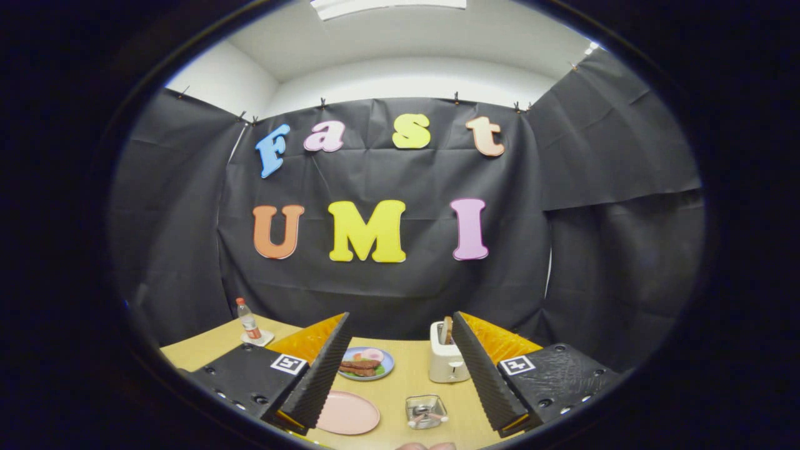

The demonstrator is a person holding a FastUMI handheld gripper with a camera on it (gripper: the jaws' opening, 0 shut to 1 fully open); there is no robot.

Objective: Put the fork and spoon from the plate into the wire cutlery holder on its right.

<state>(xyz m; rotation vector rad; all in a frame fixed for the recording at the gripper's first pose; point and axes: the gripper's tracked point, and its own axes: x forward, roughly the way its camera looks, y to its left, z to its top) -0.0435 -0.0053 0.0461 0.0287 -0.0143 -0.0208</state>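
- We see the gripper (400, 375) held well above the wooden table (400, 384), its fingers spread wide apart with nothing between them; the claw is plainly open.
- Open room: a bare strip of tabletop runs between the fingers, from the near edge back toward the black cloth wall (400, 281).
- The pink plate (347, 413) lies just beside the left finger's tip, which covers the plate's left rim; we make out no fork or spoon on the part that shows.
- The wire cutlery holder (425, 410) stands on the plate's right, a little apart from it, between the fingers and nearer the right one. Something metallic with pale ends seems to lie inside it, likely cutlery, but it is too small for us to tell which pieces.
- Beyond the pink plate sits a blue plate (367, 363) with food, its left side cut off by the left finger.
- A white toaster (446, 360) stands beyond the holder, touching the right finger's inner edge in the view, with toast sticking up from it.
- A bottle (248, 320) stands on a small white dish near the table's far left corner, well apart from the rest.
- At the near edge, below the holder, a small pinkish shape shows, cut off; we can't tell what it is.
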